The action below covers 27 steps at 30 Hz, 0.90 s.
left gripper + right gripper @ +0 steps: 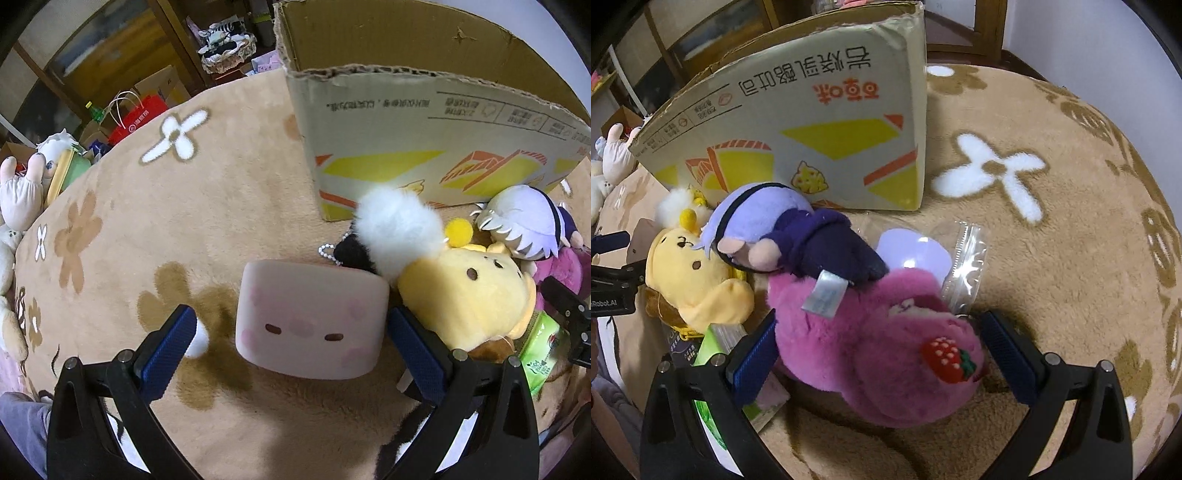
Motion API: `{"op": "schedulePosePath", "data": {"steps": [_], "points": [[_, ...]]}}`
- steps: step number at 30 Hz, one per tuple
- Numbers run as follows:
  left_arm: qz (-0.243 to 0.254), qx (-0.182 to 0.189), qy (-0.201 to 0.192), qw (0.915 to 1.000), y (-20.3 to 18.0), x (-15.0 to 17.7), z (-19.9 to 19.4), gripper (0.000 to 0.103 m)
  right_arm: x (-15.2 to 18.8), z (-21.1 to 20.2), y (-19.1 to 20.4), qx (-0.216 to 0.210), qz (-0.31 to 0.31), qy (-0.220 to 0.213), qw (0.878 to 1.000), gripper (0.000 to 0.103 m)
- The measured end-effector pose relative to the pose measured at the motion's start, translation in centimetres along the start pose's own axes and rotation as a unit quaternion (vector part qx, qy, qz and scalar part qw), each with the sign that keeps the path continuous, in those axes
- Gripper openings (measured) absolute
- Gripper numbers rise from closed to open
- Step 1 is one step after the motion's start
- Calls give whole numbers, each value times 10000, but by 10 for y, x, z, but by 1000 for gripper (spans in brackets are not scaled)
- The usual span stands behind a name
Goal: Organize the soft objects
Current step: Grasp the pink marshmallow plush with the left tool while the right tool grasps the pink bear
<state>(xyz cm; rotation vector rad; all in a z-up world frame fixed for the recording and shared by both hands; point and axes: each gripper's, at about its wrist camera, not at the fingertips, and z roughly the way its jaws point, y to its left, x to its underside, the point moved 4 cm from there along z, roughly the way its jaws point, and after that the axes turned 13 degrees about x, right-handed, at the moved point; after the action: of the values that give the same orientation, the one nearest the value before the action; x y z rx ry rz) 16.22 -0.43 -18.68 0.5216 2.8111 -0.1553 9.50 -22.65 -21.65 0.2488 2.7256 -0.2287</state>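
A pale pink square plush with a face [312,319] lies on the tan flower rug between the fingers of my left gripper [291,347], which is open around it. Behind it are a white-and-black fluffy charm [397,230], a yellow bear plush [469,299] and a lilac-haired doll [524,225]. My right gripper [879,358] is open around a magenta plush with a strawberry patch [886,354]. The doll in dark purple clothes [798,240] lies on its top edge. The yellow bear [698,280] is to the left.
An open cardboard box [424,136] stands on the rug behind the toys; it also shows in the right wrist view [820,110]. A green packet [713,347] and a clear plastic bag [964,266] lie near the magenta plush. More plush toys [22,192] sit at the rug's left edge.
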Motion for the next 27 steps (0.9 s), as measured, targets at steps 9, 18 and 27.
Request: {"op": "schedulePosePath", "data": {"steps": [9,18,27], "points": [[-52,127,-35,9999,1,1,8,87,-3,5,-3,-33,-5,9,10000,103],[-7,358,-66,9993,-3,3,5,61,-3,2,-1,-168,-81,8,9998,97],[-71,369,-73,9993,-1,7,-1,49,-5,-2,-2,-220,-52,52,9997,90]]}}
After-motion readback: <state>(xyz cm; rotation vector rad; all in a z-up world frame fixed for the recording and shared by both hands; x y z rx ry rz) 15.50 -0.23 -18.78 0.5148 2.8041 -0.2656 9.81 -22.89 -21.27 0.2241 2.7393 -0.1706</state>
